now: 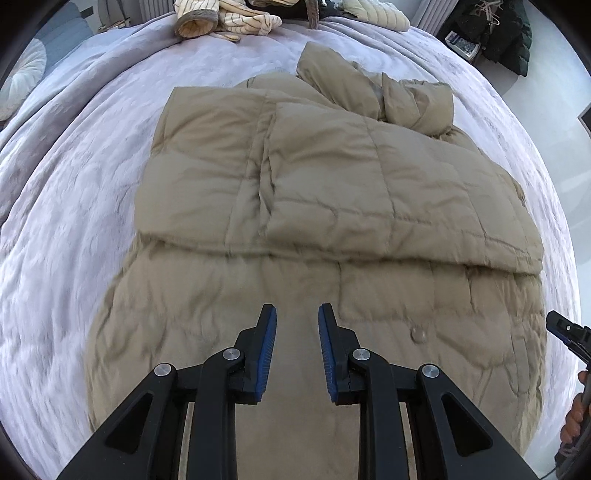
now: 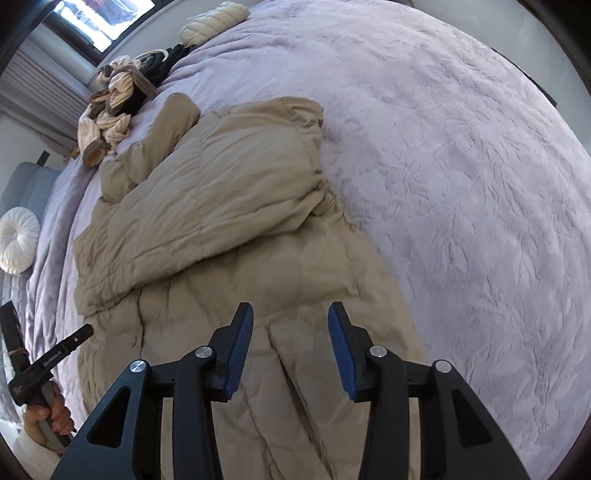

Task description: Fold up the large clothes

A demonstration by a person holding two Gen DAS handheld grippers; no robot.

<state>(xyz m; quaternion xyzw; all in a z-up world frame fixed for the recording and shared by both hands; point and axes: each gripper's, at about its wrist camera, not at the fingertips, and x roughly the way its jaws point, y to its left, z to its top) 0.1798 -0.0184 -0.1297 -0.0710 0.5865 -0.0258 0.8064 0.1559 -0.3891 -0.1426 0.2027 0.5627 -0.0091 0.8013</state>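
A large tan quilted down coat (image 1: 314,206) lies on the lilac bed cover (image 1: 74,177), its sides folded in over the middle and a sleeve bunched at the far end. My left gripper (image 1: 297,312) is open and empty, hovering above the coat's near hem. My right gripper (image 2: 290,310) is open and empty above the coat (image 2: 221,206) near its right edge. Each gripper shows at the edge of the other view: the right one (image 1: 565,332) and the left one (image 2: 55,358).
A pile of striped cream clothes (image 1: 229,18) and dark garments lies at the far end of the bed. A round white cushion (image 2: 18,240) sits by the headboard. The bed cover (image 2: 461,166) spreads wide to the right of the coat. Floor shows at far right.
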